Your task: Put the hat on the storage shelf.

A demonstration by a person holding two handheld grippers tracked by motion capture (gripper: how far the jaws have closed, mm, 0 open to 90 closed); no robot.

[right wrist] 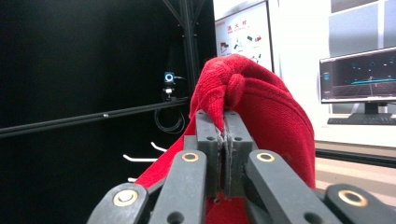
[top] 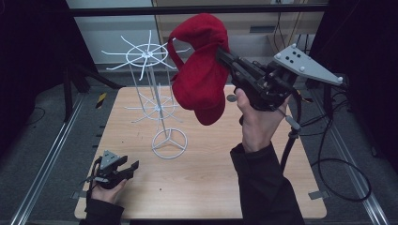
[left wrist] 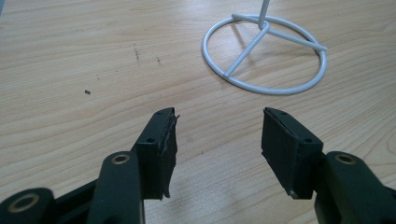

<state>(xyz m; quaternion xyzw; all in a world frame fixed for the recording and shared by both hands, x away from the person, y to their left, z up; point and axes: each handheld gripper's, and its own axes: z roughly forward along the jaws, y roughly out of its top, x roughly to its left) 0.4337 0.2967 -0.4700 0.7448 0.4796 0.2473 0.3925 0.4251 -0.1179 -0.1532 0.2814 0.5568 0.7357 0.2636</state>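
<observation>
High view: the right gripper point(top: 220, 52) is clenched on a fold of a red knitted cap point(top: 199, 75), held up in the air just beside the top spoke ring of the white wire rack point(top: 155, 89) and above the table point(top: 211, 187). The cap hangs limp from that single pinch, its brim end drooping toward the rack's lower ring. I'd judge it is lifted this high so it can be brought over one of the upper prongs and hung there.

In the right gripper view the two pads are pressed together with the bunched red cloth point(right wrist: 261, 107) squeezed between them, a knot of fabric standing just above the tips. That grip near an edge leaves the opening of the cap free, as far as I can tell.

The left gripper point(top: 127, 168) rests low, well short of the rack's ring-shaped base point(left wrist: 264, 56), with its jaws spread and nothing between them; it looks parked out of the way.

The cap covers part of the upper ring's spokes, so which prong is nearest cannot be made out. The cap's inside is hidden.
</observation>
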